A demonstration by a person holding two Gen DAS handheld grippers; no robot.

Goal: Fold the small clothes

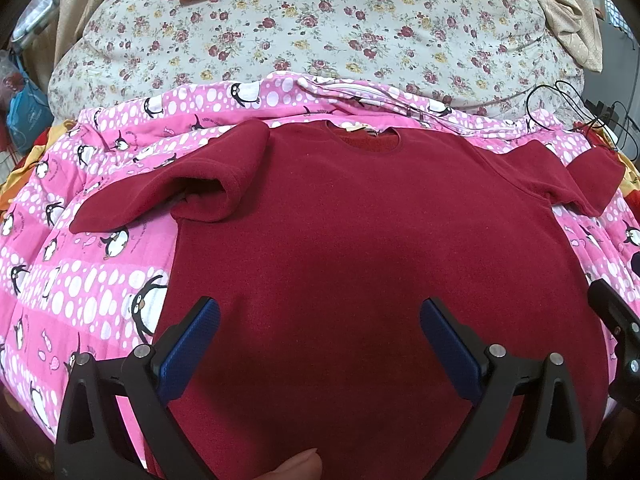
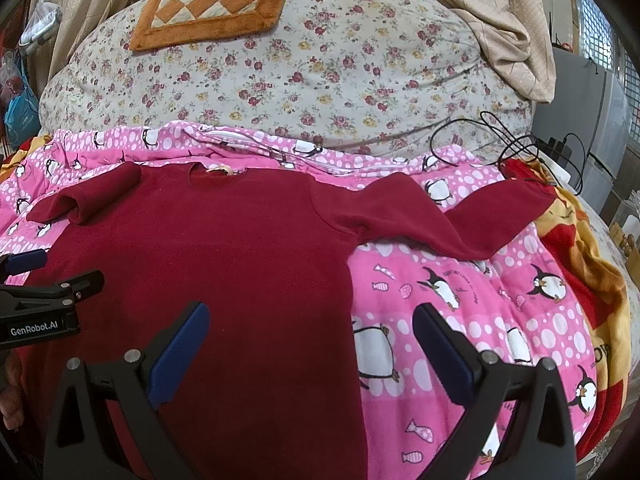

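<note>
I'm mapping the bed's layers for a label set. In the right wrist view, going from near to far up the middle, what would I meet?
right gripper → dark red sweater → pink penguin quilt → floral duvet → orange checkered cushion

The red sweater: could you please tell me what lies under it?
The red sweater lies on a pink penguin-print quilt, visible around it; what is directly beneath the body is covered.

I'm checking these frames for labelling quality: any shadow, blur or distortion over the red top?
Left wrist view: sharp, a soft dark shadow on the red top ahead of the open left gripper; strong fisheye bowing, black corners. Right wrist view: even light, no glare, the right gripper open, same bowing.
</note>
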